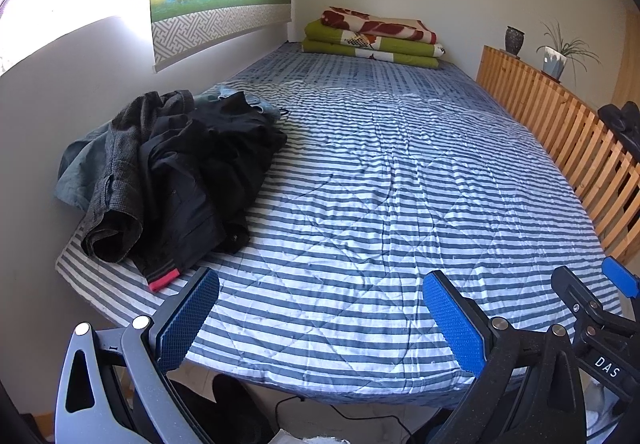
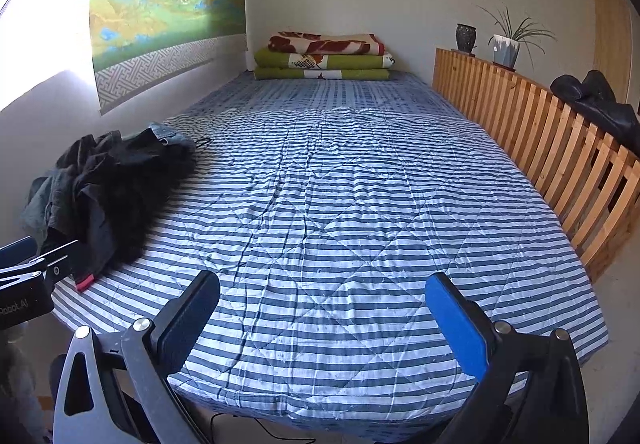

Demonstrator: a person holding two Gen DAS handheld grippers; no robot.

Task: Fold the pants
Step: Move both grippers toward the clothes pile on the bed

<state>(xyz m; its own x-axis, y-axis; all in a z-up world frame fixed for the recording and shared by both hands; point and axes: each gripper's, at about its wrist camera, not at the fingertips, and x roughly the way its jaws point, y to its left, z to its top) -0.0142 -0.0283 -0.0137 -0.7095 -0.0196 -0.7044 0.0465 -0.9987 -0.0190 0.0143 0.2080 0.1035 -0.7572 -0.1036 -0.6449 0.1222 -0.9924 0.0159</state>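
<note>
Left wrist view: both claws, left claw point(image 1: 320, 318) and right claw point(image 2: 322, 320), spread empty; heaped pants point(image 1: 172, 180) hide each other.

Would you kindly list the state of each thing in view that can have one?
Left gripper: open, holding nothing, above the bed's near edge.
Right gripper: open, holding nothing.
Pile of dark clothes: crumpled, unfolded, at the bed's left side.
Striped quilt: spread flat, lightly wrinkled.
Blankets: folded, stacked at the far end.
</note>
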